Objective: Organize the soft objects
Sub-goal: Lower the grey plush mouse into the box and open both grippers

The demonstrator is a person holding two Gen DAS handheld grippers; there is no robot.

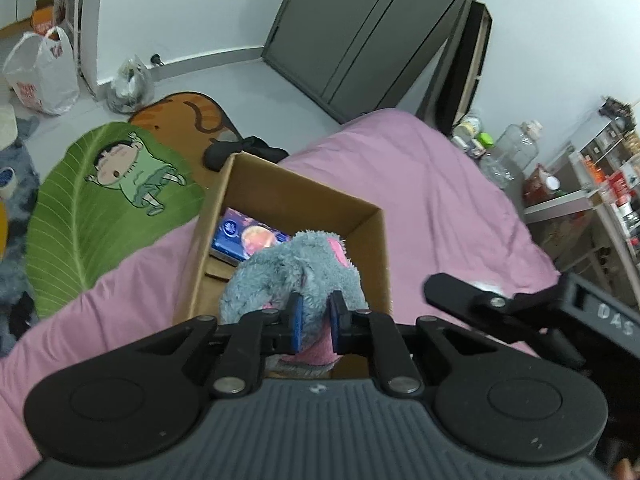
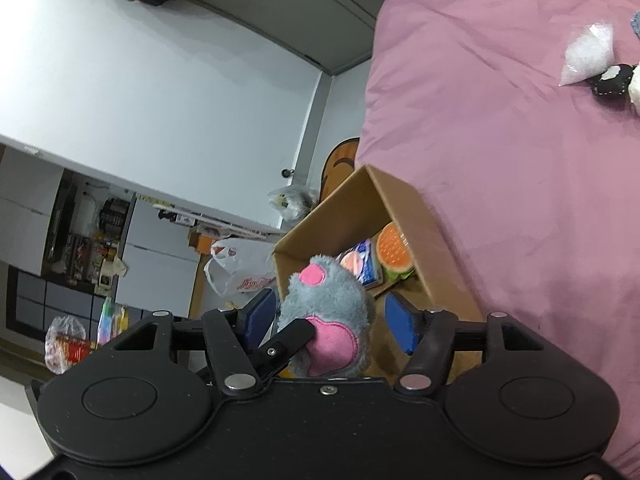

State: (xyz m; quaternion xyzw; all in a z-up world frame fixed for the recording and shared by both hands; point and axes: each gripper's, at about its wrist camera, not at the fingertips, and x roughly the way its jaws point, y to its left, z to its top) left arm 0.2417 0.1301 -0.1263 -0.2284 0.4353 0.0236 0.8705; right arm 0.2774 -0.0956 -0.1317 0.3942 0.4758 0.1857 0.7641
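So the grey plush toy with the pink patches is hanging right over the open cardboard box, and my left gripper is clamped tight on its pink bit. My right gripper has its blue pads spread wide on either side of the toy, not pressing on it. Down in the box there's a blue packet and a burger-looking squishy. The box sits on the pink bed, and a clear bag lies further off on the sheet.

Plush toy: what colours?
Grey plush toy with pink patches; clearest in the right wrist view.
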